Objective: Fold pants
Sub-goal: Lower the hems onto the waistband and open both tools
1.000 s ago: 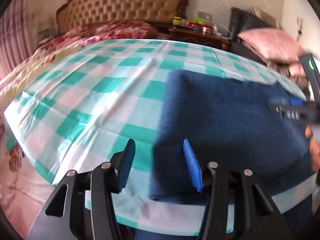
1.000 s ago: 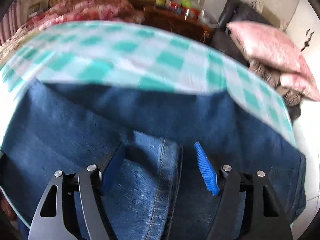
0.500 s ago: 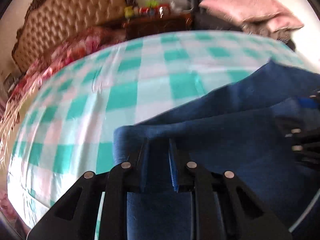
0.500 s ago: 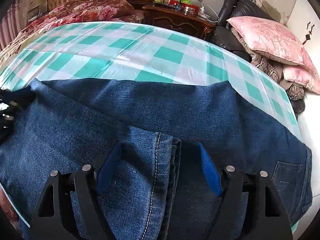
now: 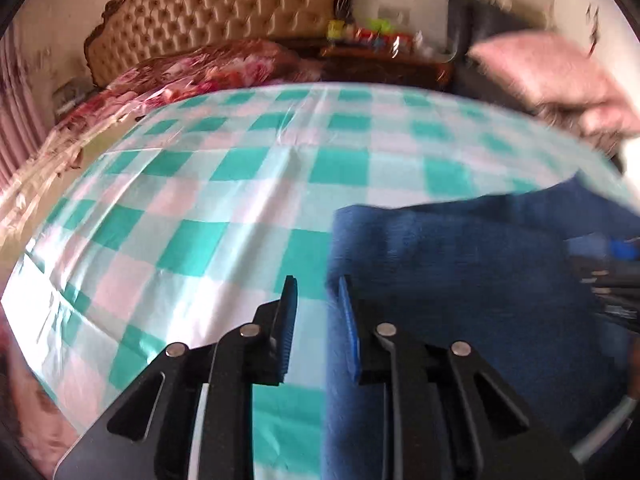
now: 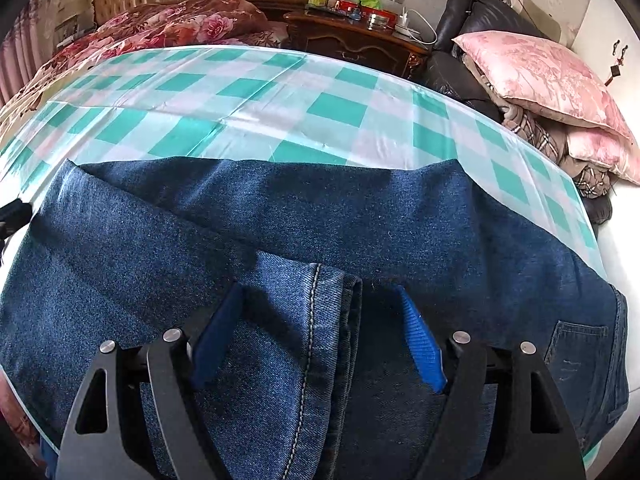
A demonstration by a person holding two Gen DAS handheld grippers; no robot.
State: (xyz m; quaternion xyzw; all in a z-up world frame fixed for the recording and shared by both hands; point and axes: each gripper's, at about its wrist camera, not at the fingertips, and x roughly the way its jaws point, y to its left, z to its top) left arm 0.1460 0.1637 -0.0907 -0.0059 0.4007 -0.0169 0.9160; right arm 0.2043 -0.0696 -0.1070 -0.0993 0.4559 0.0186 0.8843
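While lying folded across the near side of the checked cloth (image 6: 248,92), jeans (image 6: 360,216) show a stitched hem between the spread fingers of the right gripper (image 6: 320,344), not pinched; left gripper (image 5: 318,316) parted narrowly at the jeans' left edge (image 5: 440,264), clamping nothing visible, with blur there

The left gripper (image 5: 316,300) has black angular arms, 4 round silver screws and ribbed blue pads (image 5: 347,328). The right gripper (image 6: 320,328) matches: black arms with triangular cut-outs, 4 silver screws, blue pads (image 6: 422,344).
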